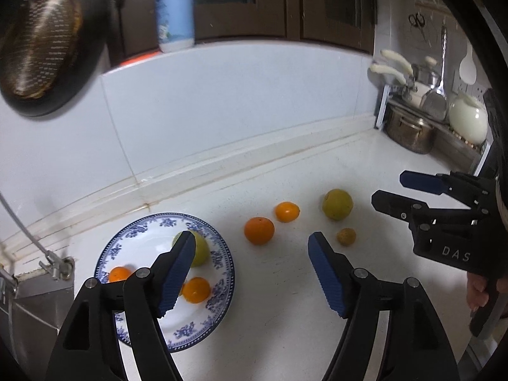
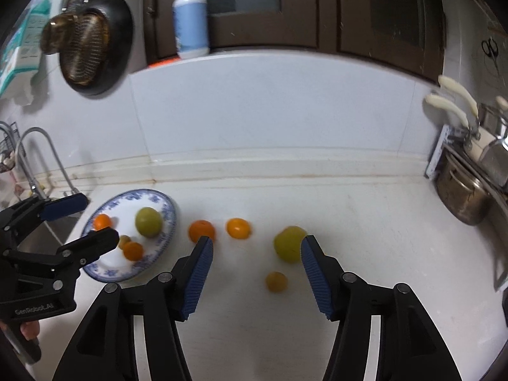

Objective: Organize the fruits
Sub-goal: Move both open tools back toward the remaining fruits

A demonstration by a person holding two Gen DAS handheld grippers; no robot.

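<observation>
Both grippers hang over the white counter point(image 1: 285, 317) with jaws spread wide and holding nothing. The left gripper point(image 1: 250, 270) sits low in its frame, partly over the blue-patterned plate point(image 1: 222, 273) at lower left, which holds a green fruit point(image 2: 148, 222) and small oranges. The right gripper point(image 2: 256, 275) frames four loose fruits mid-frame: an orange point(image 2: 202, 230), a mandarin point(image 2: 238, 228), a large green one point(image 2: 288, 247), a small brownish one point(image 2: 276, 282).

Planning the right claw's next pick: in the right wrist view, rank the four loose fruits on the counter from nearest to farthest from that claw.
From the right claw:
1. Small brownish fruit, between the open fingers.
2. Green fruit, by the right finger.
3. Big orange, by the left finger; too close to call against the green fruit.
4. Small orange, farther back, centre.
</observation>
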